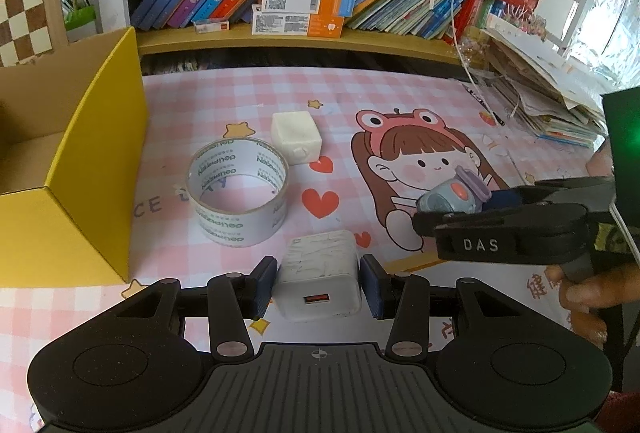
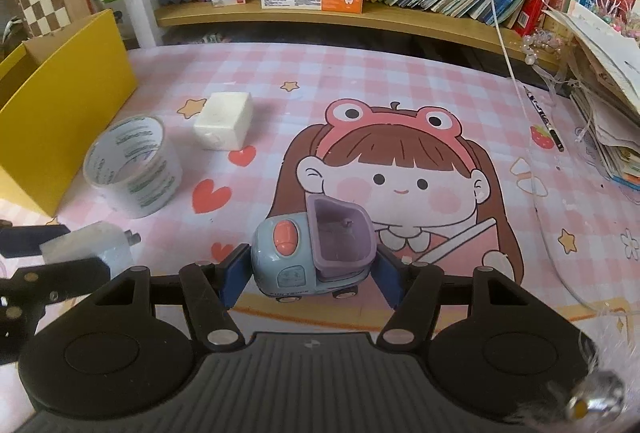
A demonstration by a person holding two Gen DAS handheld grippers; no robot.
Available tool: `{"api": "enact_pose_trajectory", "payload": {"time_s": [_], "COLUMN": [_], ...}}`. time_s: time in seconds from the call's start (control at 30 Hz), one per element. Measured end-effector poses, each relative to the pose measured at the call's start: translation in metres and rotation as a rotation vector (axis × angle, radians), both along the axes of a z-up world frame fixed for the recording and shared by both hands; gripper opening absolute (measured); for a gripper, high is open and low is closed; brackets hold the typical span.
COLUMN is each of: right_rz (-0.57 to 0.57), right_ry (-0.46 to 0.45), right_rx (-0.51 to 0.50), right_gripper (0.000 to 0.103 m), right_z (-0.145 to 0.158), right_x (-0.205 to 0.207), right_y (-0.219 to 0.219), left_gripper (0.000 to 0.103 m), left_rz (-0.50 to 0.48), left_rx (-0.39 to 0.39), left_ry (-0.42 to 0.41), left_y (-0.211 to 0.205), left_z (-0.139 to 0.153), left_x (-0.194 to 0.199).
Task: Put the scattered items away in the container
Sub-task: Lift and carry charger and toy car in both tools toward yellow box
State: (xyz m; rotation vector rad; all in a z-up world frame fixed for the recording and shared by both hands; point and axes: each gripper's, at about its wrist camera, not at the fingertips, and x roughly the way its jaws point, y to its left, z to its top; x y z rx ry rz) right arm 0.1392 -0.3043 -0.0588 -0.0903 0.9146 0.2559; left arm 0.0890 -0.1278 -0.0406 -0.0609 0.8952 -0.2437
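- We read "DAS" in white letters on the side of the right gripper, to the right of the left gripper's fingers.
- We read "CE" printed on the pink table mat, left of those fingers.
- The tape roll ahead of them carries repeated print too small for us to read surely.
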Motion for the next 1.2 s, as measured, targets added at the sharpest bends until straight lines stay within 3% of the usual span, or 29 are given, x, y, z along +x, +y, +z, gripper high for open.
{"api": "enact_pose_trajectory", "payload": {"time_s": [0.73, 1.2], "right_rz": [0.009, -0.026], "right_ry": [-0.001, -0.014], "right_rx": [0.029, 0.017], "right_gripper": [0.063, 0.063], "right_z": [0.018, 0.027], "right_x": [-0.041, -0.061], "right_y": [0.007, 0.036], "left_gripper": [0.044, 0.044], "left_rz": [0.032, -0.036], "left_rx": [-0.01, -0.04], "left_ry": [-0.046, -0.094], "left_y": [0.016, 0.04], "left_z": [0.017, 0.03], "left_x": [-0.029, -0.042]}}
